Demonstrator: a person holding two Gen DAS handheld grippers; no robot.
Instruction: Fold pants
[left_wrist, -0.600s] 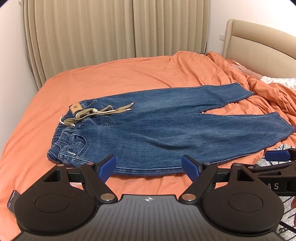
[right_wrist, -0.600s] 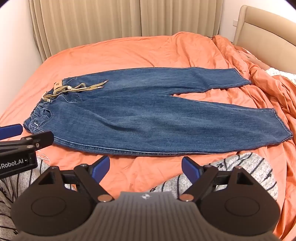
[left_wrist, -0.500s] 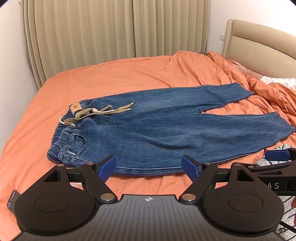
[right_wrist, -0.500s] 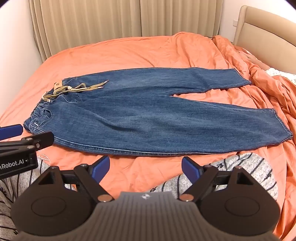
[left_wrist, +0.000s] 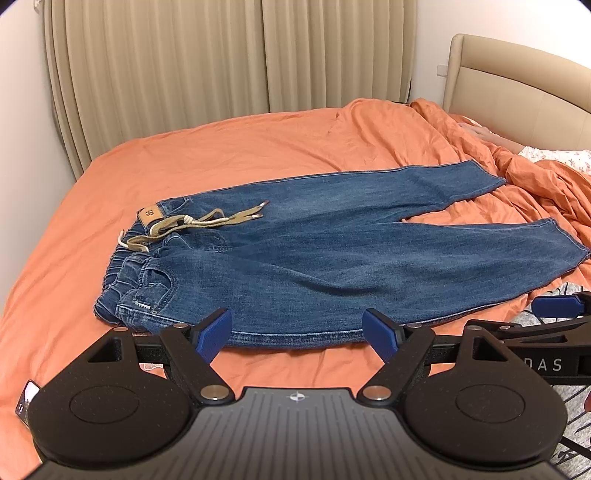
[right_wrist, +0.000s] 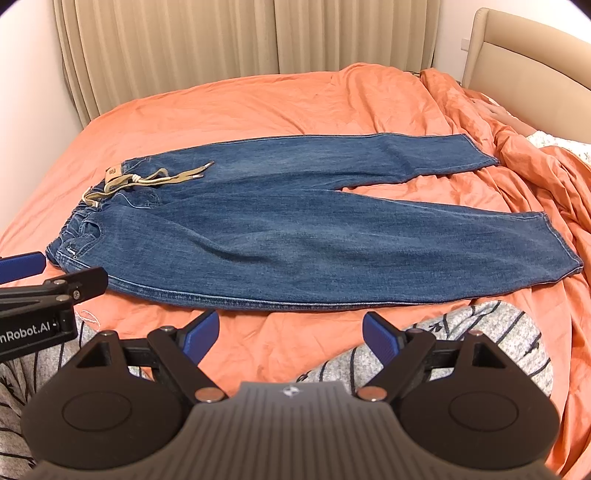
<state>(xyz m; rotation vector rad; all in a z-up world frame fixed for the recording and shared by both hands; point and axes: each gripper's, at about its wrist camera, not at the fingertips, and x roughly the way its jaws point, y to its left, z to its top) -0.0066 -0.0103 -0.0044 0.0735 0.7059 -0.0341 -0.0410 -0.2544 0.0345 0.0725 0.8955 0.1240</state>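
Observation:
Blue jeans (left_wrist: 332, 258) lie flat on the orange bed, waistband at the left with a tan drawstring (left_wrist: 199, 223), both legs spread to the right. They also show in the right wrist view (right_wrist: 295, 229). My left gripper (left_wrist: 297, 330) is open and empty, hovering just before the near seam below the waist. My right gripper (right_wrist: 290, 334) is open and empty, short of the near leg's edge. The left gripper's finger shows at the left of the right wrist view (right_wrist: 22, 262), the right one's at the right of the left wrist view (left_wrist: 554, 306).
The orange sheet (left_wrist: 258, 155) covers the bed, with a bunched orange duvet (right_wrist: 535, 177) at the right by the beige headboard (left_wrist: 517, 81). Beige curtains (left_wrist: 221, 66) hang behind. The person's grey patterned knees (right_wrist: 461, 339) rest at the near edge.

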